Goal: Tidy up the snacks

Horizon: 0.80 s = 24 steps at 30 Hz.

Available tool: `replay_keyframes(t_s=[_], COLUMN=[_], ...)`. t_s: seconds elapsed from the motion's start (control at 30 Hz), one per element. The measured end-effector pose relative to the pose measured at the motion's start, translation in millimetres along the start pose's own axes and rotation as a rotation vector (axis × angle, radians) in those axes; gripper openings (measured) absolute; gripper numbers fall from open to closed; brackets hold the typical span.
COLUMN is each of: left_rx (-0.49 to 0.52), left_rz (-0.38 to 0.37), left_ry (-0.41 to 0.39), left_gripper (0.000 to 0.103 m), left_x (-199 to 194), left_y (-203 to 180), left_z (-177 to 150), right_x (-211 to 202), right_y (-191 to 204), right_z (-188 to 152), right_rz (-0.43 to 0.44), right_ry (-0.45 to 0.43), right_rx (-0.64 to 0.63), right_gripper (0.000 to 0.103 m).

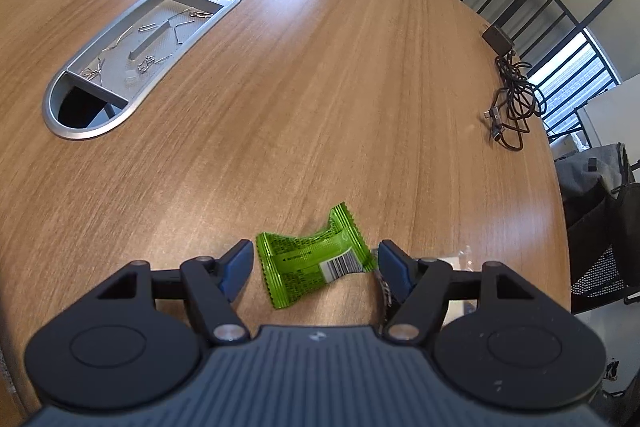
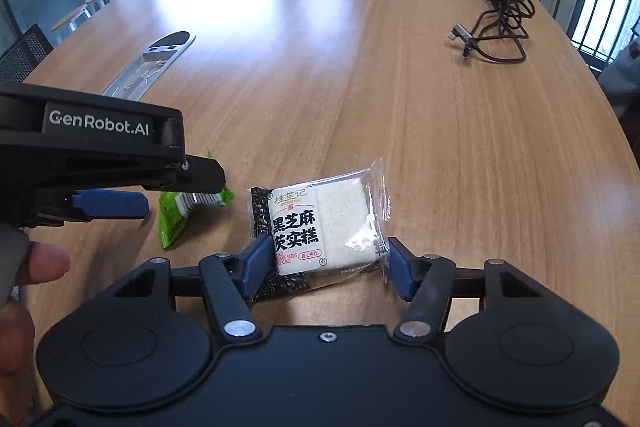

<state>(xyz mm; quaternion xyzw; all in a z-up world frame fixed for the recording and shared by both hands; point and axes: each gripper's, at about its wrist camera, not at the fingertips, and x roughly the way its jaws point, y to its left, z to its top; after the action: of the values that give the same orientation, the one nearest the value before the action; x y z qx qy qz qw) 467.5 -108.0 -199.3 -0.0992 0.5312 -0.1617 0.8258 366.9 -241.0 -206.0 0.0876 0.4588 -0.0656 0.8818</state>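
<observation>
A green snack packet (image 1: 312, 259) lies flat on the wooden table (image 1: 320, 87), barcode up. My left gripper (image 1: 316, 265) is open with its blue pads on either side of the packet, just above it. The packet also shows in the right wrist view (image 2: 176, 213), partly hidden under the left gripper (image 2: 120, 187). A clear-wrapped white sesame cake (image 2: 320, 227) with black print lies on the table. My right gripper (image 2: 324, 267) is open and straddles the cake's near end. A corner of the cake wrapper (image 1: 456, 259) peeks out behind my left gripper's right finger.
A silver oval cable tray (image 1: 140, 55) with paper clips is set into the table at far left. A black charger with a coiled cable (image 1: 514, 95) lies near the right edge and shows in the right wrist view (image 2: 496, 23). Chairs and a railing surround the table.
</observation>
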Motion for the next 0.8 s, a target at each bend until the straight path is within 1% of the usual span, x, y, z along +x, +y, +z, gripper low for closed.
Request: replay_keyframes(t_s=[0.07, 0.17, 0.23, 0.27, 0.3, 0.33, 0.47, 0.63, 0.7, 0.73, 0.8], left_rx=[-0.003, -0.010, -0.009, -0.007, -0.006, -0.009, -0.025, -0.030, -0.028, -0.026, -0.024], left_rz=[0.027, 0.039, 0.064, 0.077, 0.087, 0.094, 0.085, 0.094, 0.091, 0.092, 0.096], left_ry=[0.005, 0.012, 0.002, -0.002, -0.002, -0.001, 0.014, 0.003, -0.007, -0.011, -0.017], left_gripper=[0.068, 0.068, 0.068, 0.061, 0.059, 0.046, 0.038, 0.036, 0.036, 0.036, 0.036], left_x=[2, 6, 8, 8, 8, 8, 4, -12, -21, -25, -33], left_y=[-3, -8, -13, -15, -17, -17, -15, -11, -11, -11, -11], left_z=[-1, -2, -4, -5, -5, -5, -7, -15, -19, -20, -23], right_x=[-3, -7, -10, -12, -13, -16, -23, -33, -38, -41, -44], right_y=[-3, -7, -9, -10, -11, -13, -17, -20, -21, -22, -22], right_z=[-3, -7, -9, -10, -12, -13, -17, -18, -19, -19, -19], right_rz=[-0.010, -0.017, -0.022, -0.024, -0.025, -0.025, -0.024, -0.022, -0.016, -0.010, -0.001], right_ry=[0.002, 0.011, 0.019, 0.022, 0.025, 0.028, 0.033, 0.031, 0.024, 0.022, 0.034], right_rx=[0.001, 0.013, 0.018, 0.019, 0.021, 0.024, 0.036, 0.047, 0.050, 0.053, 0.046], right_gripper=[0.059, 0.059, 0.059, 0.059, 0.059, 0.058, 0.055, 0.050, 0.033, 0.029, 0.013])
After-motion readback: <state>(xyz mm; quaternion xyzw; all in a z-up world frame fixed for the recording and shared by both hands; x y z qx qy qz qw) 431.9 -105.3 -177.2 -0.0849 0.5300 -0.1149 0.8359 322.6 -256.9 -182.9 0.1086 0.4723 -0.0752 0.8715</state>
